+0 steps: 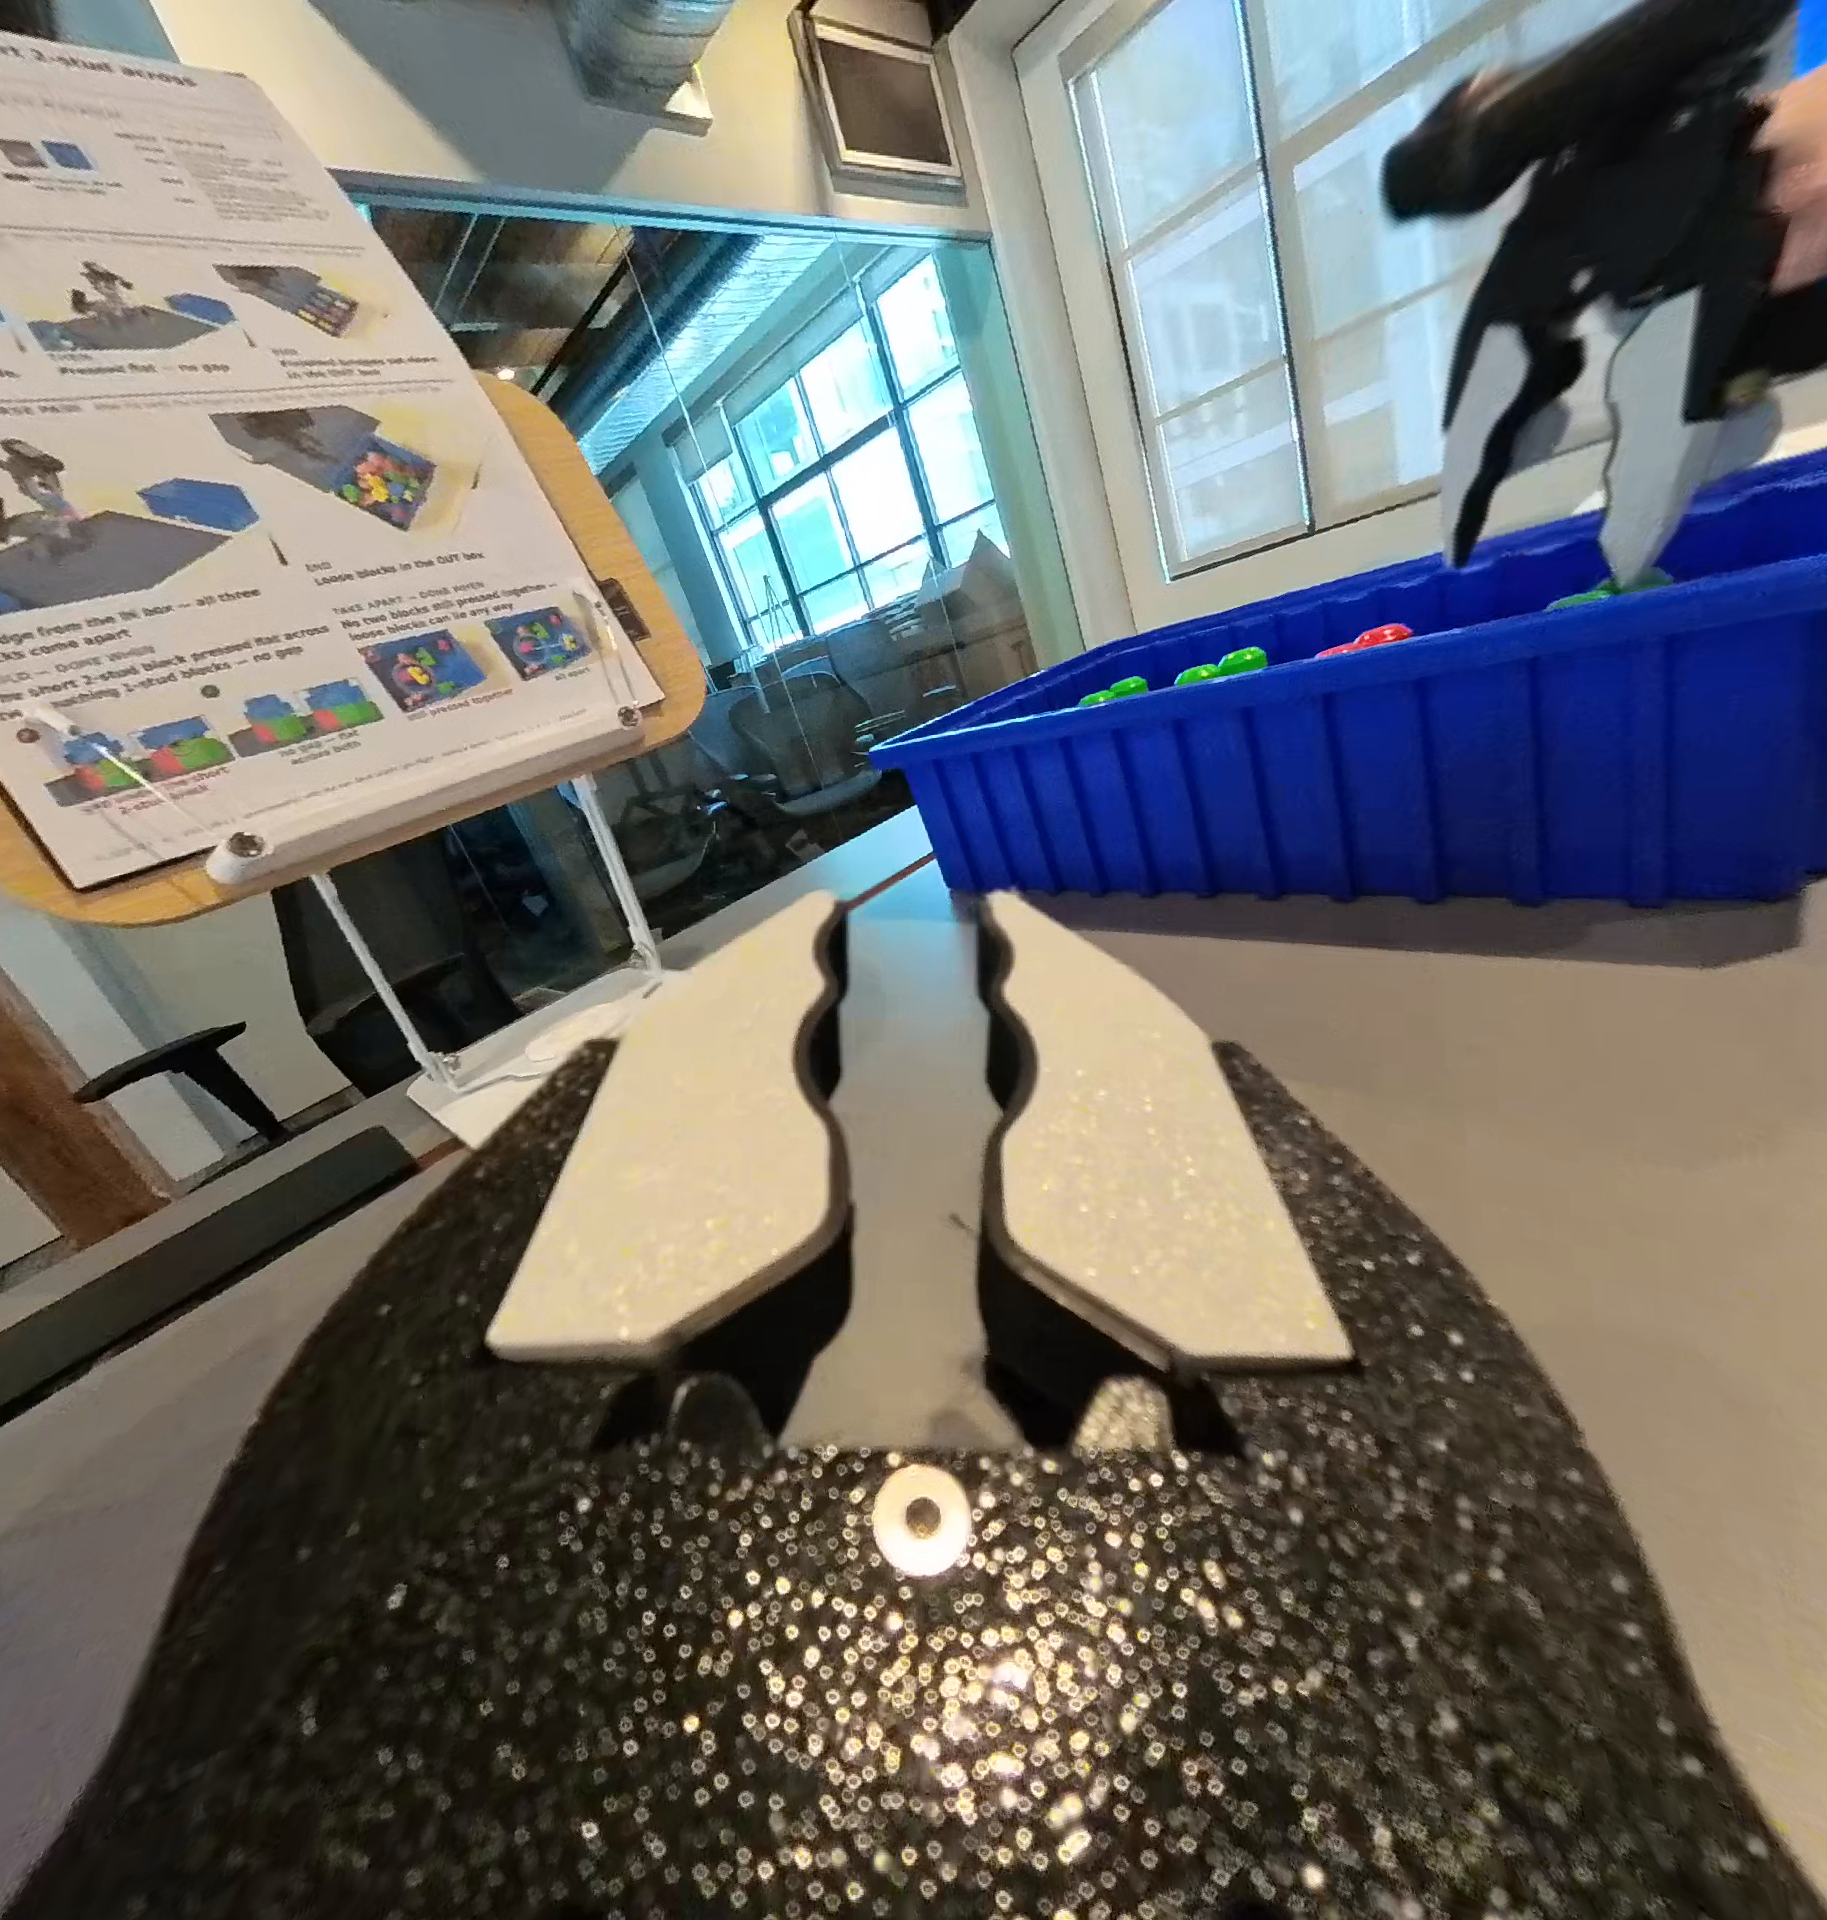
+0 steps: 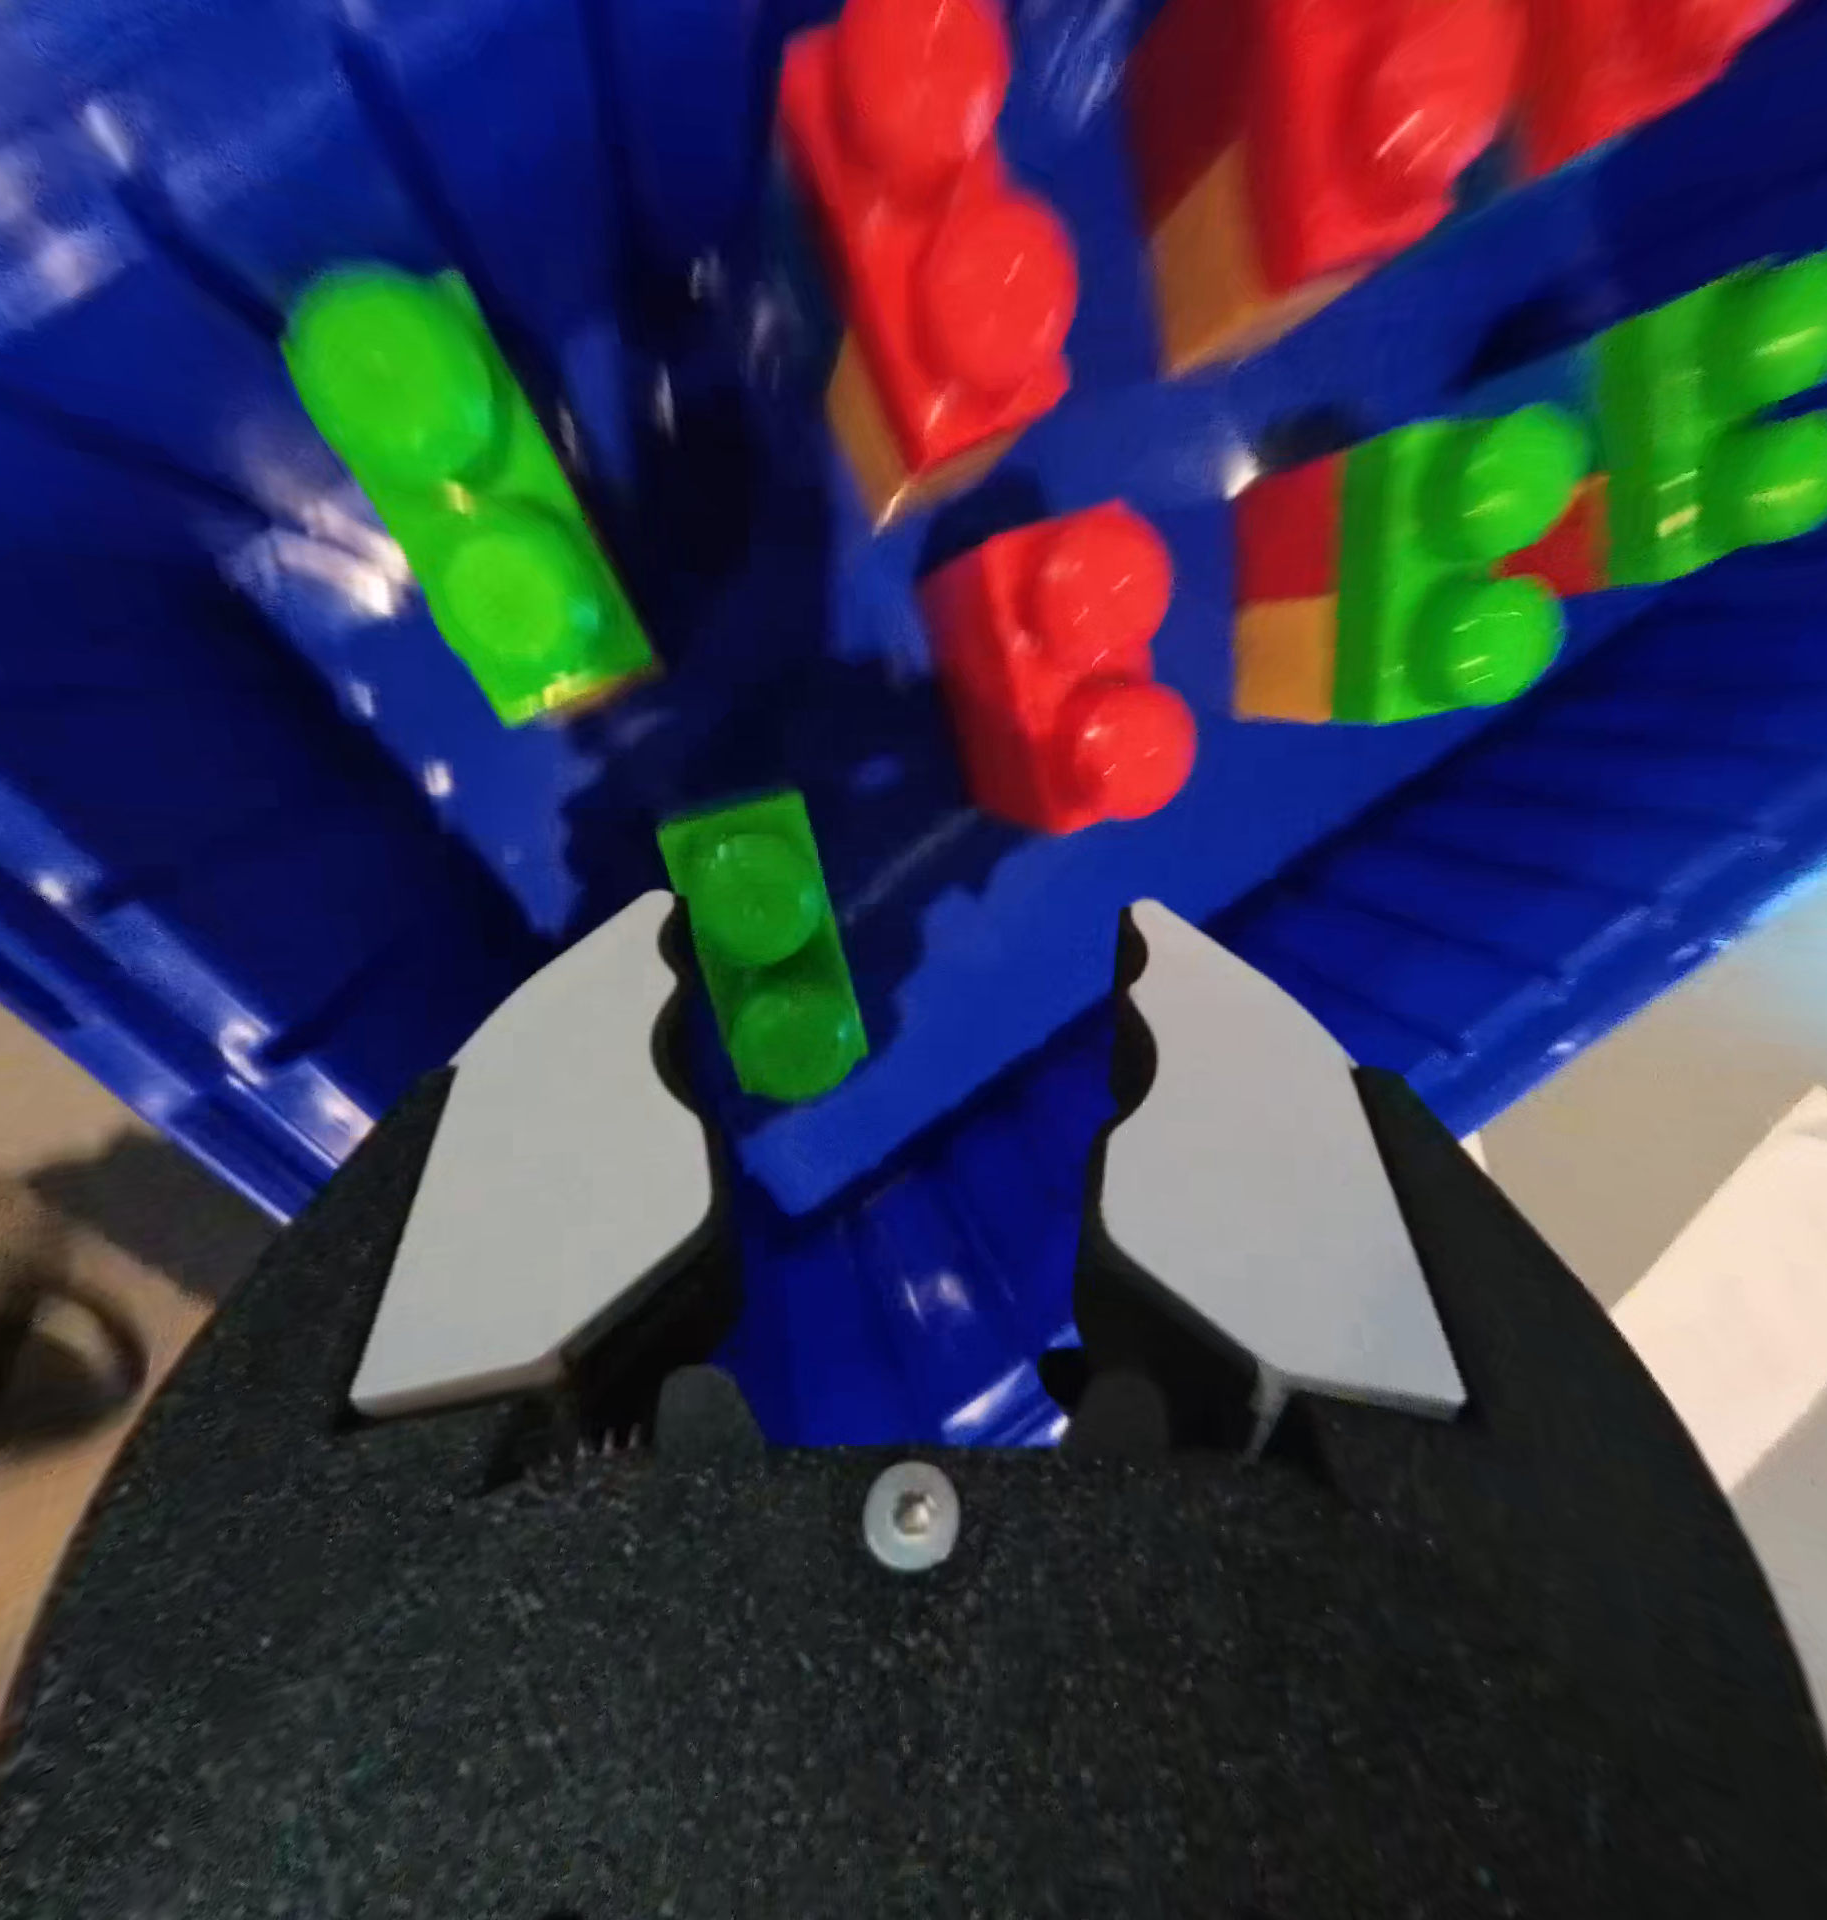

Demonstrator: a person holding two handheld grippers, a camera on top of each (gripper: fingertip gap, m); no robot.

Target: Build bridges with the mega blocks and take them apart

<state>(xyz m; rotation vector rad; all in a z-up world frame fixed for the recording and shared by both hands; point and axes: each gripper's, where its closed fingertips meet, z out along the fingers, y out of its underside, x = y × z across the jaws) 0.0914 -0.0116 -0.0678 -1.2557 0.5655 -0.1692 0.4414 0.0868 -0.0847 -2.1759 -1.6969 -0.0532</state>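
My right gripper (image 2: pixel 898 920) is open and points down into the blue bin (image 2: pixel 161 727). A small green two-stud block (image 2: pixel 769 956) lies in the bin right beside its left finger, with no grip on it. Loose blocks lie further in: a green one (image 2: pixel 462 499), two red ones (image 2: pixel 940 239) (image 2: pixel 1075 665), and green blocks pressed onto red and orange ones (image 2: pixel 1449 561). In the left wrist view the right gripper (image 1: pixel 1553 561) dips into the bin (image 1: pixel 1408 769). My left gripper (image 1: pixel 914 914) is open and empty, low over the grey table (image 1: pixel 1408 1195).
An instruction board (image 1: pixel 265 468) on a clear stand stands at the table's far left. The bin sits at the far right of the table, in front of windows. A white sheet (image 2: pixel 1771 1299) lies on the table beside the bin. A hand (image 1: pixel 1813 177) holds the right gripper. One gripper's finger ends stand about 35 centimeters off the other's.
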